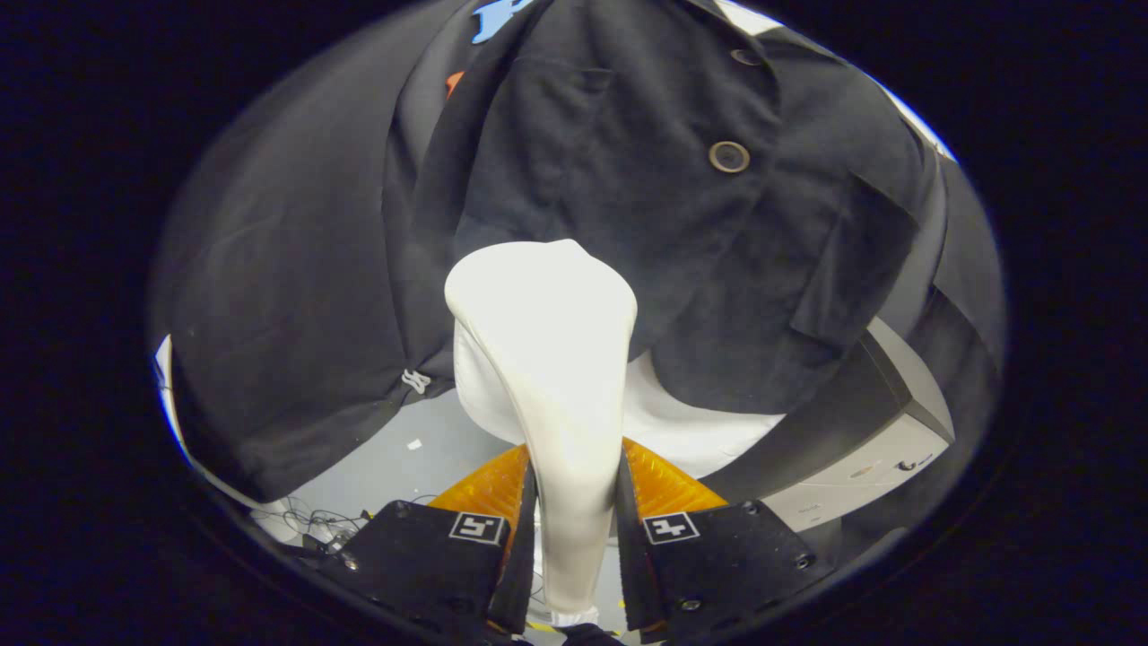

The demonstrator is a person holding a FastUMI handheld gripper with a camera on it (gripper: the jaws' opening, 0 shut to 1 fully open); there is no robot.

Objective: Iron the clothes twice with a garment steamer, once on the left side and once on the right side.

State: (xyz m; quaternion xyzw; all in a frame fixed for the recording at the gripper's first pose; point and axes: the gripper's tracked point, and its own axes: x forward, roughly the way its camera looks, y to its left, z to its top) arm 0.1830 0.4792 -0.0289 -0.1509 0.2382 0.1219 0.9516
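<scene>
Both fingers (pixel 529 529) of the gripper (pixel 574 525) press against the handle of the steamer (pixel 552 359), one on each side, gripping it firmly. From between them the handle rises toward twelve o'clock and widens into a rounded head, which lies against the jacket (pixel 628 179) just beyond. That dark jacket hangs across everything ahead of the fingers. A round button (pixel 729 157) sits at about one o'clock from the steamer's head, and a second button (pixel 744 56) is higher up near the collar. One sleeve (pixel 296 305) hangs out at ten o'clock of the head. At four o'clock, past the jacket's lower edge, stands a pale box (pixel 883 449) behind a dark strap. At seven o'clock, below the sleeve, is grey floor (pixel 430 458) with thin wires (pixel 309 519) lying on it.
</scene>
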